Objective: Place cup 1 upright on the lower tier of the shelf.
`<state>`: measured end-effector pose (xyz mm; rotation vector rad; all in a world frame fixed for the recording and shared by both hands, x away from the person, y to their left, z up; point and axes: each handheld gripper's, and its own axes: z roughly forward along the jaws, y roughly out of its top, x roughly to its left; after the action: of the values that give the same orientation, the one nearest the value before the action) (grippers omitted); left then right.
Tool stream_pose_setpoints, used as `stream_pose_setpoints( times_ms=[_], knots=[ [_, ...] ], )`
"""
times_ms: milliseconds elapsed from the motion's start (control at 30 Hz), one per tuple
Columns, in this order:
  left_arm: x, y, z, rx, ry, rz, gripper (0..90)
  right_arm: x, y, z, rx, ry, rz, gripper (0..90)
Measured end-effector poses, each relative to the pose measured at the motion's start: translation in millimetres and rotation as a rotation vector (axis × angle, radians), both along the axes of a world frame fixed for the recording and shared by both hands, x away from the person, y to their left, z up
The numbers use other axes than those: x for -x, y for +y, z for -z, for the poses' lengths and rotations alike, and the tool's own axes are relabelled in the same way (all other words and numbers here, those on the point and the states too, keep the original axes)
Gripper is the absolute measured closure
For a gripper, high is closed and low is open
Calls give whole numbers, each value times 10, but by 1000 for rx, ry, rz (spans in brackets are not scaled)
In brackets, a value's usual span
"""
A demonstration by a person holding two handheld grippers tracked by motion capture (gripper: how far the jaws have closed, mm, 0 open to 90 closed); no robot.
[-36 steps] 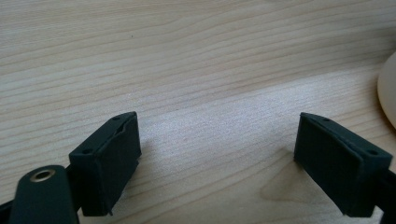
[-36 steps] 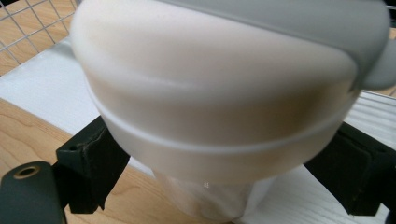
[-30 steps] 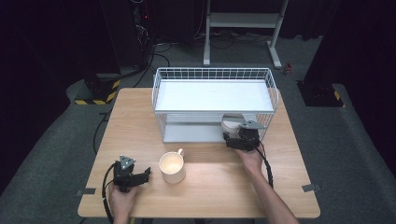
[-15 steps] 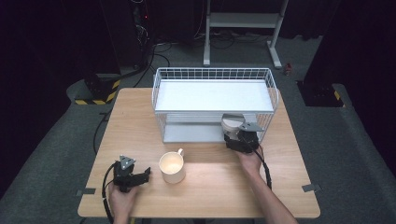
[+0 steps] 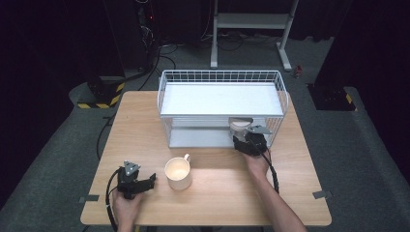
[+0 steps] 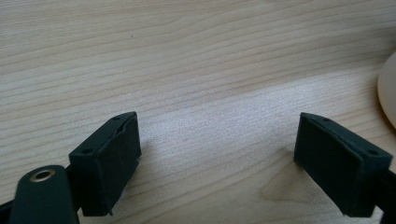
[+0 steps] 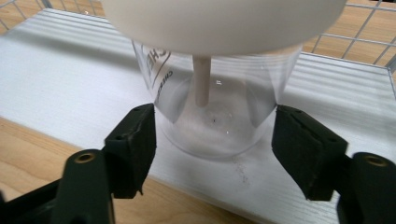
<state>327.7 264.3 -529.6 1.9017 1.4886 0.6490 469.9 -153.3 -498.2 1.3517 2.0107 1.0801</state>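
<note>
A clear plastic cup (image 7: 215, 116) with a white domed lid and a straw stands on the lower white shelf (image 7: 56, 70) of a wire rack (image 5: 220, 77). My right gripper (image 7: 215, 140) reaches level into the rack's front. Its jaws have just been closing, and both pads now touch the cup's lower wall. In the high view that cup (image 5: 239, 126) sits just beyond the right gripper (image 5: 241, 134). My left gripper (image 5: 152, 181) rests on the table at the front left, jaws open over bare wood (image 6: 217, 154). A cream mug (image 5: 178, 174) stands just right of it.
The wooden table (image 5: 145, 125) has free room left of the rack and along its front right. The rack's upper shelf hangs low over the cup. The mug's rim (image 6: 387, 93) shows at the right edge of the left gripper view.
</note>
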Motion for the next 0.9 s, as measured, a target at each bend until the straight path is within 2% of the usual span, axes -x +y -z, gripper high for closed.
stream_pose_setpoints(
  times_ms=[267,367,433,600,833,900],
  knots=[
    [0,0,0,0,0,0,150,-39,-5,19,-4,-12,20,376],
    [0,0,0,0,0,0,150,-51,3,38,-27,7,39,392],
    [0,0,0,0,0,0,150,-65,3,43,-15,1,36,401],
    [0,0,0,0,0,0,149,-84,9,55,-28,6,54,455],
    [0,1,0,-1,0,0,150,-155,58,26,-6,18,61,503],
    [0,1,0,0,0,0,149,-178,63,27,5,4,58,524]
  ],
)
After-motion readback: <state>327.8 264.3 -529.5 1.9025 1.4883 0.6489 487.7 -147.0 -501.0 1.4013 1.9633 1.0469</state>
